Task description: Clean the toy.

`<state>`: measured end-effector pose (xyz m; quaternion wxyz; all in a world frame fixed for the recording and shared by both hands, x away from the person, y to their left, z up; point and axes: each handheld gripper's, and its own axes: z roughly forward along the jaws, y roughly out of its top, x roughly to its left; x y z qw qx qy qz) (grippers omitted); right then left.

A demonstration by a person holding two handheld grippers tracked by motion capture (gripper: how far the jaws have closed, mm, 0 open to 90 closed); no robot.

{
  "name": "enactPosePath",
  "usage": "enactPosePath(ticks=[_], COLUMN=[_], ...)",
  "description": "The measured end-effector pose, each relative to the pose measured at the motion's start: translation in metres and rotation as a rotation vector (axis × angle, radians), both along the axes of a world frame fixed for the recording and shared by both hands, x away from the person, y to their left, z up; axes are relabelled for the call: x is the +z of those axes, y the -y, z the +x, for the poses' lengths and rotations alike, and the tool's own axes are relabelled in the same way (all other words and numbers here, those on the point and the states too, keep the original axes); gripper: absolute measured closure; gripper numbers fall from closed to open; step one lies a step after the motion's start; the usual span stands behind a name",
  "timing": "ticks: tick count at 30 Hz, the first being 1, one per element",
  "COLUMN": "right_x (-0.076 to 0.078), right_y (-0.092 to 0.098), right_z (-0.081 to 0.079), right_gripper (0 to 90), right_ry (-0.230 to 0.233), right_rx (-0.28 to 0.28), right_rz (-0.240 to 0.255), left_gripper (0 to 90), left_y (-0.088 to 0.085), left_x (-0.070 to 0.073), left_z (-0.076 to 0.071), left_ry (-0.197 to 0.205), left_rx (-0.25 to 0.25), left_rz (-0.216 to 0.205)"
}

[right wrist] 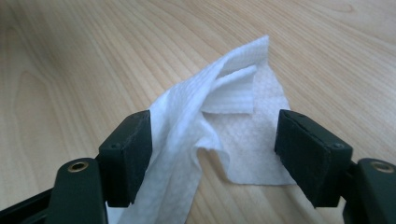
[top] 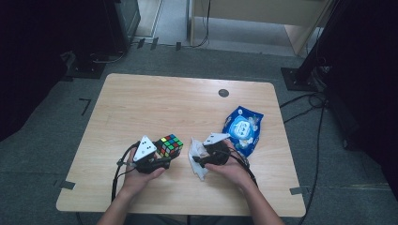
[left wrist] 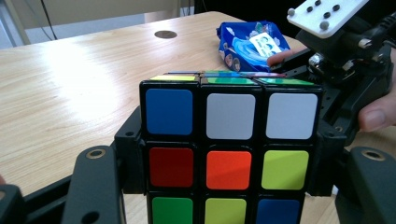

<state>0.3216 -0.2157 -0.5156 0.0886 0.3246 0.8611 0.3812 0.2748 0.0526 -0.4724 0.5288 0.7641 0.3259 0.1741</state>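
Note:
A scrambled Rubik's cube (top: pixel 169 145) stands on the wooden table (top: pixel 155 103), left of centre near the front. My left gripper (top: pixel 164 153) is shut on it, and in the left gripper view the cube (left wrist: pixel 231 149) sits squeezed between both jaws. A crumpled white wipe (top: pixel 201 171) lies just right of the cube. My right gripper (top: pixel 197 159) is over it and open. In the right gripper view the wipe (right wrist: pixel 233 116) rises between the spread jaws of that gripper (right wrist: pixel 212 149) and leans against the left pad; the right pad is clear of it.
A blue packet of wipes (top: pixel 243 129) lies to the right, behind my right hand, and appears again as the packet (left wrist: pixel 247 44) in the left gripper view. A small dark round disc (top: pixel 224 93) is set into the table at the back. Cables trail off the table's front.

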Motion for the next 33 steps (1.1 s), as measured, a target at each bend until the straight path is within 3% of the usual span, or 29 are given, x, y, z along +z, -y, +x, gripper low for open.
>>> enactPosePath(ticks=[3,7,10,14,20,22,25,27,31,33], right_x=[0.000,0.001,0.003,0.000,0.002,0.002,0.008,0.012,0.008,0.002], right_y=[0.004,0.006,0.008,0.005,0.005,0.006,0.008,0.008,-0.002,-0.007], right_z=[-0.002,-0.007,-0.010,-0.015,-0.017,-0.018,-0.021,-0.022,-0.018,-0.015], right_gripper=[29.7,33.3,38.6,47.3,78.1,74.3,47.3,38.0,39.9,42.3], right_ry=[-0.012,0.037,0.034,0.044,0.020,0.008,0.027,0.057,0.076,0.061], right_rx=[0.010,0.001,-0.005,0.008,-0.048,-0.053,-0.042,-0.033,-0.084,-0.100], right_rz=[0.015,-0.002,0.017,-0.023,-0.005,0.001,0.040,0.060,0.069,0.064], left_gripper=[34.0,34.0,34.1,34.0,34.1,34.1,34.1,34.1,34.0,34.1], left_y=[0.001,0.000,0.000,0.001,0.000,0.000,0.000,0.000,0.002,0.003], left_x=[0.000,0.000,0.000,0.000,0.000,0.000,0.000,-0.001,0.000,0.000], left_z=[0.000,0.000,0.000,-0.001,0.000,0.000,0.000,0.000,-0.001,-0.002], left_ry=[0.001,0.002,0.001,0.002,0.003,0.001,0.001,0.000,0.000,0.001], left_rx=[0.001,0.002,0.003,-0.002,-0.003,-0.002,-0.003,-0.004,-0.011,-0.015], left_rz=[0.000,0.000,0.002,0.003,0.003,0.002,0.003,0.003,0.009,0.013])
